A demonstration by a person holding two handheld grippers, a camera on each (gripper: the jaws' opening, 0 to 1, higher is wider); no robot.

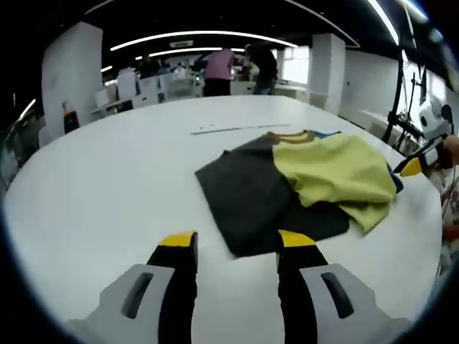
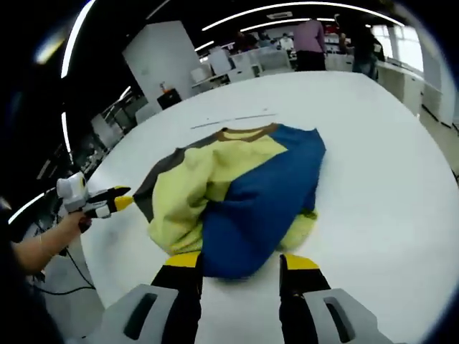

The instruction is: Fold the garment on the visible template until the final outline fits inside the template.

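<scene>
Right gripper (image 2: pixel 235 264), jaws apart and empty, sat at the near hem of the crumpled yellow, blue and grey shirt (image 2: pixel 237 193) on the white table (image 2: pixel 373 172); my left gripper (image 1: pixel 235 242), also spread, hovered near the grey panel.

Garment (image 1: pixel 315 179): colour-blocked, plain panels, no print. Yellow-green and dark grey panels in the left gripper view; large blue panel (image 2: pixel 262 197) beside yellow-green in the right gripper view. Collar (image 2: pixel 247 132) ochre-brown. Table (image 1: pixel 107 186) plain white. Left gripper (image 1: pixel 237 240): black jaws, yellow tips, grey body. Right gripper (image 2: pixel 240 261): same black, yellow, grey. Person in the background (image 1: pixel 217 68): pink top, dark trousers. Ceiling dark, with white light strips.
</scene>
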